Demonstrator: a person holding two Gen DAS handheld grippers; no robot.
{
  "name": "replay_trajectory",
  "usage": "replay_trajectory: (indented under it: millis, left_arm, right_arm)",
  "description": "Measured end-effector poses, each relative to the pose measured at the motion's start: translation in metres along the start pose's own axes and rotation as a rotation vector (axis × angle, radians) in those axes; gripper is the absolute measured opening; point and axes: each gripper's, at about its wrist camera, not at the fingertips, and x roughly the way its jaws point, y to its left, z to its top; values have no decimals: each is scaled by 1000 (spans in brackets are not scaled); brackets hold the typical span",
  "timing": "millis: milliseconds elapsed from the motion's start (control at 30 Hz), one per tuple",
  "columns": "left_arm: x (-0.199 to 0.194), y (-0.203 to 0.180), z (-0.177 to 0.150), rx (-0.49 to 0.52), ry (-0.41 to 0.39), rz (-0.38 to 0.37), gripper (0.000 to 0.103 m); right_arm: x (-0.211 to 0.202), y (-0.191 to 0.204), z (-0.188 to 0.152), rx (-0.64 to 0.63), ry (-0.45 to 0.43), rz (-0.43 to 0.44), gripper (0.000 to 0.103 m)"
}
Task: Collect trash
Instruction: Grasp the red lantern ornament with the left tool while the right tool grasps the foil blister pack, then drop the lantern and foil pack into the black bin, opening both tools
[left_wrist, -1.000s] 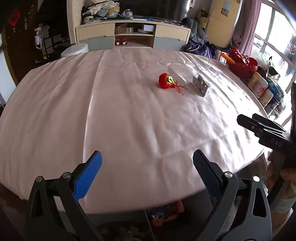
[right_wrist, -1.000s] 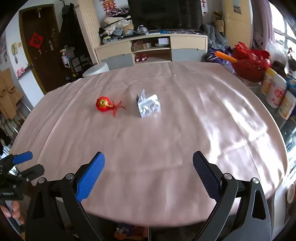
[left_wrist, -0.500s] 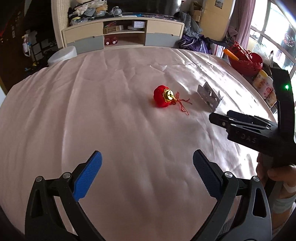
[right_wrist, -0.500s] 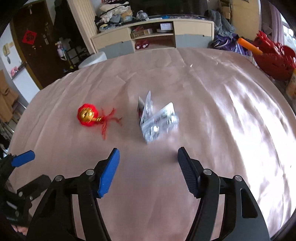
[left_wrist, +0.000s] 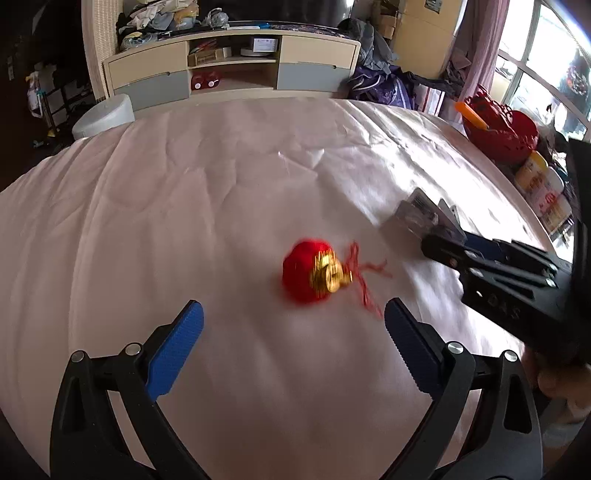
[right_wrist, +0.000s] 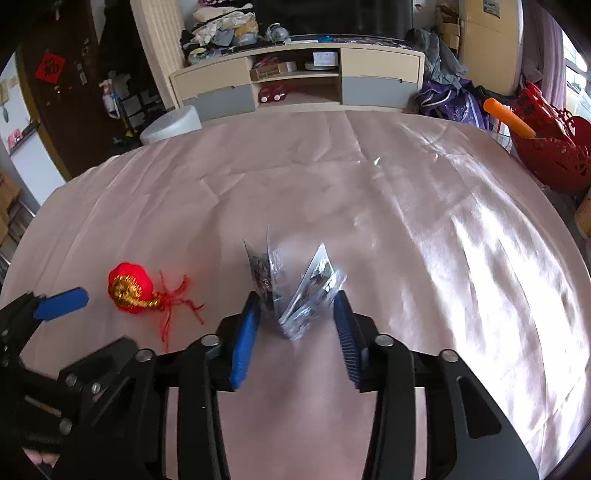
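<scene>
A crumpled silver foil wrapper (right_wrist: 299, 284) lies on the pink tablecloth (right_wrist: 406, 221). My right gripper (right_wrist: 297, 314) is open with its blue pads either side of the wrapper's near end, not clamped. The wrapper also shows in the left wrist view (left_wrist: 417, 218) with the right gripper (left_wrist: 443, 240) reaching it. A red and gold lantern ornament (left_wrist: 317, 271) with red tassel lies just ahead of my open, empty left gripper (left_wrist: 293, 325). The ornament also shows in the right wrist view (right_wrist: 129, 288), left of the wrapper.
A red basket (right_wrist: 550, 147) and jars (left_wrist: 539, 184) stand past the table's right edge. A white stool (left_wrist: 103, 114) and a low cabinet (left_wrist: 229, 70) stand beyond the far edge.
Both grippers moved forward over the table. The right gripper narrowed and now straddles the wrapper. The left gripper came close to the red ornament.
</scene>
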Motion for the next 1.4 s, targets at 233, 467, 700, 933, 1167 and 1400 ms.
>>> replay_trajectory:
  millis: [233,467,700,933,1167,1400]
  left_arm:
    - [18,-4,18,13,-15,-1,77]
    - [13,-7,18,37,-11,17,31]
    - [-19,-14,-8,54,2,18,31]
    - [-91,-24,-40,52,-51,19,31]
    - [-167,-44,-87,58,-112,21,31]
    - [-212,-69,-146,66,-126,1,31]
  right_arm:
    - [-2,-10,0,-4,-10,16,37]
    - [-16,-14,-8,-8,-17,20,37]
    - [-54,-8,-20,-22,-61,39,37]
    - [-107,2,-39,-48,-120,38,37]
    - [-170,18,-74,-97,-188,86,37]
    - [-211,25,-120,-135,-197,121,37]
